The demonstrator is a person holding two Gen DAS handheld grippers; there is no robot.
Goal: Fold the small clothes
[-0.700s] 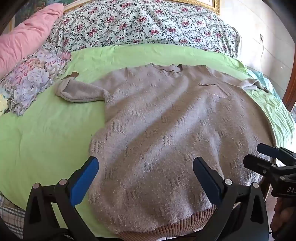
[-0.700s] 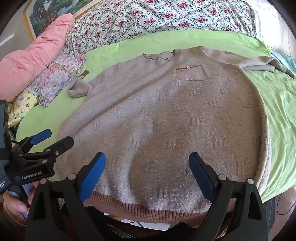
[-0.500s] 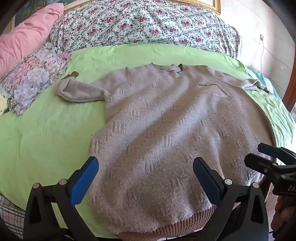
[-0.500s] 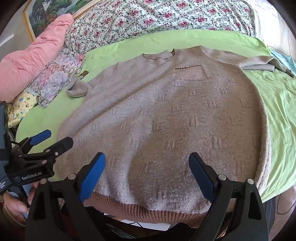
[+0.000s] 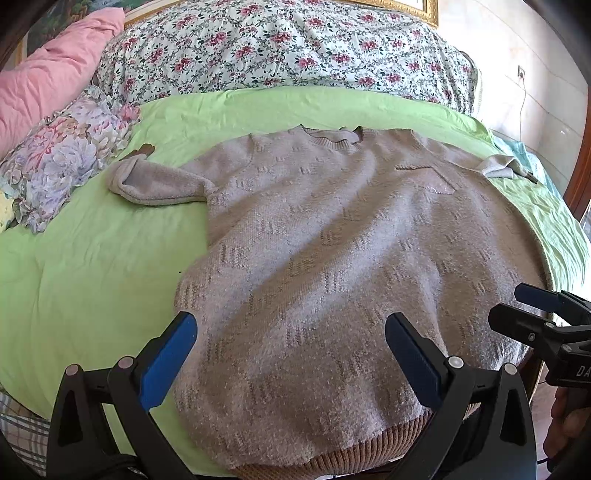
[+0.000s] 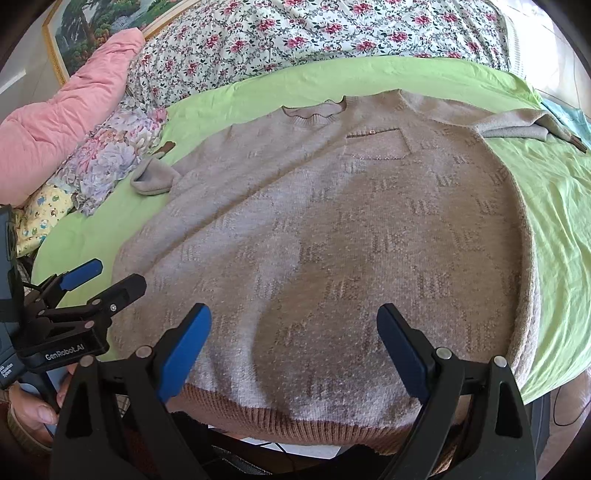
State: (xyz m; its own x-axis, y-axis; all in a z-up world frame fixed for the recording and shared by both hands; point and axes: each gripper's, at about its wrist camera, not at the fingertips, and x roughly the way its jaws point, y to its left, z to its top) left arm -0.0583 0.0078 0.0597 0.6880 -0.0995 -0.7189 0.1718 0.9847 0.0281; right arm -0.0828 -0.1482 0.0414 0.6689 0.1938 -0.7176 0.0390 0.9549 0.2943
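Nothing has moved since a moment ago: sweater [image 5: 332, 266] lies flat mid-frame on the bed [image 5: 92, 266], your left claw [image 5: 288, 343] and right claw [image 6: 291, 339] both wide and empty, folding unstarted.

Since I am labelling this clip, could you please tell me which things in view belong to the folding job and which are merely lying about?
Part of the job:
sweater
left gripper, open
right gripper, open

Lying about:
pink pillow
floral pillow
flowered bedcover
framed painting
green sheet, the work surface
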